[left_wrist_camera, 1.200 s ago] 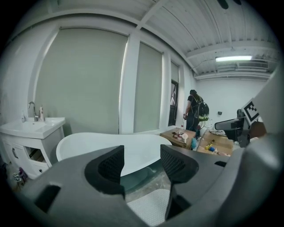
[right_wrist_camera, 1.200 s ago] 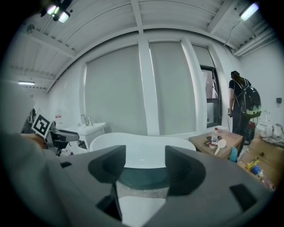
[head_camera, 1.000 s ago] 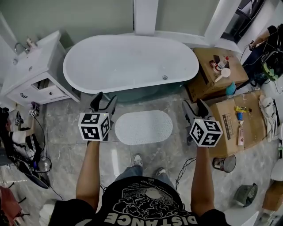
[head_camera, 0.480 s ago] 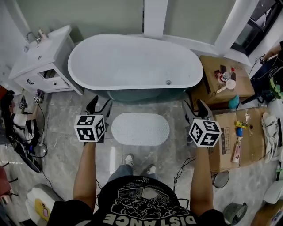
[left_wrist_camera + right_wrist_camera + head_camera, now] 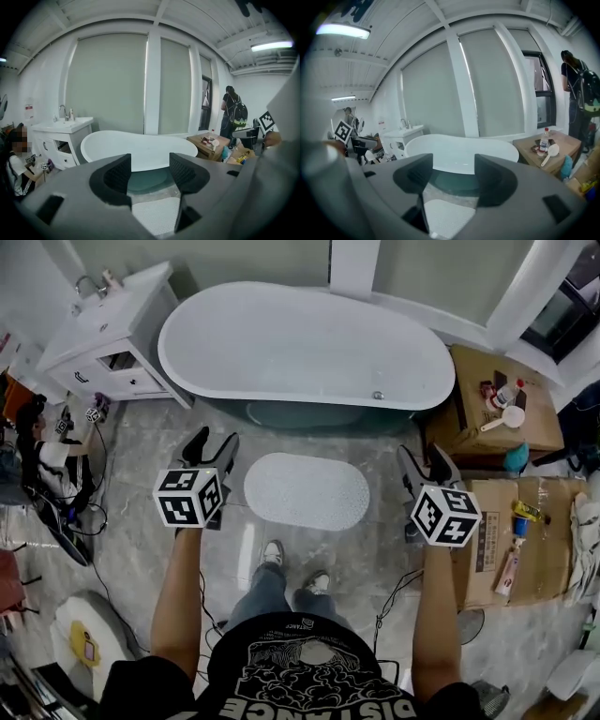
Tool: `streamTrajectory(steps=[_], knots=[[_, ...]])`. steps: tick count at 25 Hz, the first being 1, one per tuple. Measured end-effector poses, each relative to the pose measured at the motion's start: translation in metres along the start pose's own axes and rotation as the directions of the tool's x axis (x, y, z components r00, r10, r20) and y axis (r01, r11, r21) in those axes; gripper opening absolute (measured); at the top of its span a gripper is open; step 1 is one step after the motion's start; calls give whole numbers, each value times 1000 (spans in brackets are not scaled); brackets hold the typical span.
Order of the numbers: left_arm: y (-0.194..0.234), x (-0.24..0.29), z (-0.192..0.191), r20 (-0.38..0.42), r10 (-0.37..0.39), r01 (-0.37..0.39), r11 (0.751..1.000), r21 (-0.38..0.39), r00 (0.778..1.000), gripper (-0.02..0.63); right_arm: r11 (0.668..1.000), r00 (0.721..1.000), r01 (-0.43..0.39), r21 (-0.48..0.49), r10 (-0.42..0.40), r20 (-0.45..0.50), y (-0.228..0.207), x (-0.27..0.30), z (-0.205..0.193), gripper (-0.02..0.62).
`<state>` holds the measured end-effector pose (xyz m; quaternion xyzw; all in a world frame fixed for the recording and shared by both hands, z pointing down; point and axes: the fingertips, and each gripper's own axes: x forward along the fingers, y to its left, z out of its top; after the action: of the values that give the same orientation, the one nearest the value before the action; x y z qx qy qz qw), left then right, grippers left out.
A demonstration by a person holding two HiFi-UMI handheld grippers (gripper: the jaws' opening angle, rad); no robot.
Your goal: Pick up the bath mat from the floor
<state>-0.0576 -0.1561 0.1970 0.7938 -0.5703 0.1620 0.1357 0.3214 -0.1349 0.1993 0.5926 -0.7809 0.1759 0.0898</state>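
A white oval bath mat (image 5: 307, 490) lies flat on the grey marble floor in front of the bathtub (image 5: 305, 346). It also shows low between the jaws as the mat (image 5: 154, 215) and the mat (image 5: 447, 211). My left gripper (image 5: 210, 447) hovers left of the mat, high above the floor, open with nothing between its jaws. At the mat's right, my right gripper (image 5: 426, 463) is likewise open and empty. Both point toward the tub, tilted a little downward.
A white vanity (image 5: 111, 329) stands left of the tub. Cardboard boxes (image 5: 506, 409) with bottles and clutter sit at the right. A seated person (image 5: 42, 451) is at the far left; another person (image 5: 233, 110) stands by the window. A cable (image 5: 394, 592) trails by my feet.
Both grippers have moved forward and sunk a little, tipping more downward. The head view has shifted, so tub and mat sit further right in it. The jaws stay equally apart.
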Motion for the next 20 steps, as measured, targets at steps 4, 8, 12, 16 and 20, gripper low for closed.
streamTrajectory(steps=[4,8,12,16,20], knots=[[-1,0,-18,-31,11,-11,1000,-1,999,264,1000,1000,-9,23,9,-25,-8,7,-18,275],[4,7,-40,-73,4,-4,1000,-4,997,264,1000,998,8,30,-6,-68,-12,15,-41,275],[18,33,-63,-106,-13,13,1000,-3,994,264,998,995,23,50,-18,-97,-16,34,-63,275],[39,67,-94,-149,-36,33,999,-23,988,276,998,988,46,34,-40,-151,-19,59,-95,287],[55,100,-136,-205,-74,64,996,-57,976,282,997,975,70,29,-62,-214,-22,82,-134,291]])
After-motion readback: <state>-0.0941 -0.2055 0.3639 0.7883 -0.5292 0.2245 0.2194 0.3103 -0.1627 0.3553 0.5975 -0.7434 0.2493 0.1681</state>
